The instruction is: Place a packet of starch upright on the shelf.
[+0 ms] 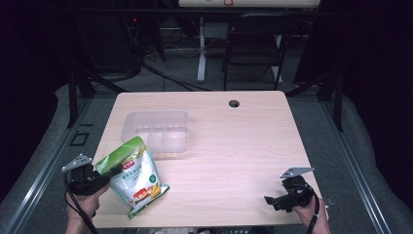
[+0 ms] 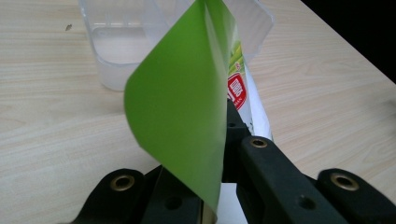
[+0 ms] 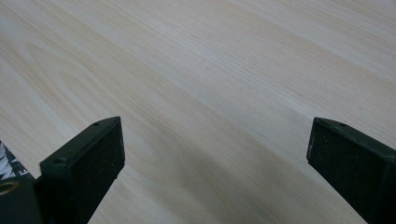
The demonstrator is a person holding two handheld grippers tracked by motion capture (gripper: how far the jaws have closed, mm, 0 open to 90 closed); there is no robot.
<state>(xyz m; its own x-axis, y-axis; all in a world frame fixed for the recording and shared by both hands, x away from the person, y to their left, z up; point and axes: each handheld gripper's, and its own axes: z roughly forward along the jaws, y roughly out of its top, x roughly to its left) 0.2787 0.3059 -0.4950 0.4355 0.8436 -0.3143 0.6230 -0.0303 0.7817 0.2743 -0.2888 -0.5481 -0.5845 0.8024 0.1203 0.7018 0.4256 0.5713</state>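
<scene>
- Pouch first, from the high view: a green-and-white snack pouch [image 1: 136, 178] stands tilted near the worktop's [image 1: 234, 146] front-left corner, its lower end resting on the wood and its green top pinched by the left gripper [image 1: 109, 171], whose jaws are pressed together on it; a clear plastic container [image 1: 158, 130] sits just behind, toward the left-rear part of the worktop; the right gripper [image 1: 272, 201] rests near the front-right corner, well apart from both.
- Left gripper view: the pouch's green top flap [image 2: 182, 107] curls over between the jaws, so the film looks thin and soft; it bends rather than holds a shape; the container [image 2: 121, 51] lies straight ahead, open and apparently empty.
- Right gripper view: the jaws stand spread wide over bare worktop [image 3: 210, 70], holding nothing.
- Judgement on handling: the pouch seems light but floppy and glossy, so likely slippery; the sealed top band is probably the firmest place to grip, since the belly would give and the contents shift; a second hold low on a side seam would steady it; the container looks rigid yet light, so it may slide if nudged.
</scene>
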